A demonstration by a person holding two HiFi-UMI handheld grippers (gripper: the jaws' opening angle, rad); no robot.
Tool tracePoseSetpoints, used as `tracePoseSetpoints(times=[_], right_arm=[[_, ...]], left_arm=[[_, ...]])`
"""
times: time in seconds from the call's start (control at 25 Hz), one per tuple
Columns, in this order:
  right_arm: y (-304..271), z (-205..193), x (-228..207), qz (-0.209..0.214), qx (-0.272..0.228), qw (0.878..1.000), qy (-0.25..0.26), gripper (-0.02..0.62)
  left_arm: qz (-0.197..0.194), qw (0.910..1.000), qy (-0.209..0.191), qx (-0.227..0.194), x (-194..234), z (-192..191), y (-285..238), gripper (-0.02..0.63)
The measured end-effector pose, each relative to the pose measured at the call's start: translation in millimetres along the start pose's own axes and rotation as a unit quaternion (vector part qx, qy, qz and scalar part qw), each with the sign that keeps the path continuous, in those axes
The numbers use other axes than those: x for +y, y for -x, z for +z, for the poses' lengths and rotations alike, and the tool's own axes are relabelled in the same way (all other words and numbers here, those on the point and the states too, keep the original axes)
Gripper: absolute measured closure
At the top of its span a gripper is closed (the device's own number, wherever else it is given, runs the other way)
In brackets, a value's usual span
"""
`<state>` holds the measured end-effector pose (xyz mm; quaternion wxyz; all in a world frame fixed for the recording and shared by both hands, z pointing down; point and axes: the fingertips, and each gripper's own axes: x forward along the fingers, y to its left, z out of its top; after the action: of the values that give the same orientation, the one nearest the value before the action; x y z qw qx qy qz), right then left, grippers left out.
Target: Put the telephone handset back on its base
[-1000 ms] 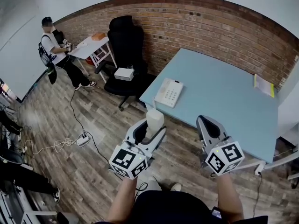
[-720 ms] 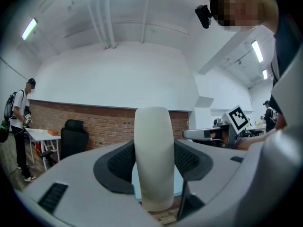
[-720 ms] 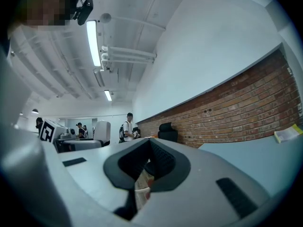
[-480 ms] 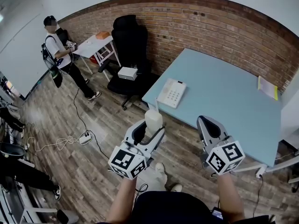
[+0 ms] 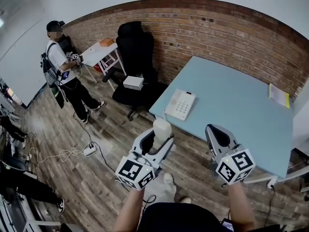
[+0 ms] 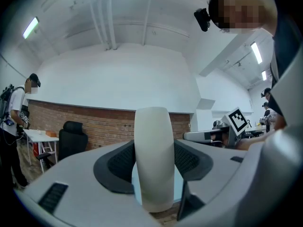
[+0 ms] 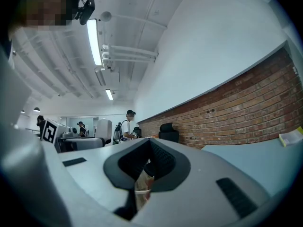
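The white telephone handset (image 5: 161, 128) stands upright between the jaws of my left gripper (image 5: 157, 135), which is shut on it above the wooden floor, short of the table. Seen from the left gripper view, the handset (image 6: 152, 160) fills the gap between the dark pads. Its white base (image 5: 180, 105), with a keypad, lies near the front left corner of the light blue table (image 5: 241, 110), beyond the handset. My right gripper (image 5: 218, 135) hovers at the table's near edge, to the right of the base. In the right gripper view the right gripper (image 7: 149, 167) is shut with nothing in it.
A black office chair (image 5: 135, 52) with a white box (image 5: 133, 82) on its seat stands left of the table. A yellow booklet (image 5: 278, 95) lies at the table's far right. A person (image 5: 63, 71) stands by a small white table (image 5: 99, 52). A power strip (image 5: 88, 150) and cables lie on the floor.
Both grippers keep their pose, and the handset stays gripped in the left one. The view has shifted slightly toward the table. The person at the back left has stepped away from the small table.
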<state>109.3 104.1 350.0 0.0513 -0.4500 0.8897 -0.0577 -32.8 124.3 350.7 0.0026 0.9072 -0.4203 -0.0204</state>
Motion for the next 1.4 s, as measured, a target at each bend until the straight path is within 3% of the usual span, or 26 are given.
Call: tracePoseSetpoints(times=[0.84, 1.4], right_arm=[[-101, 0, -38, 0.005, 0.007, 1.000, 0.002, 0.584], [-148, 1, -62, -0.040, 0.029, 0.999, -0.001, 0.584]], left_arm=[[-0.003, 0.9998, 0.018, 0.012, 90, -11, -67, 0.359], [-0.040, 0.9987, 0.029, 0.015, 139, -4, -97, 0.359]])
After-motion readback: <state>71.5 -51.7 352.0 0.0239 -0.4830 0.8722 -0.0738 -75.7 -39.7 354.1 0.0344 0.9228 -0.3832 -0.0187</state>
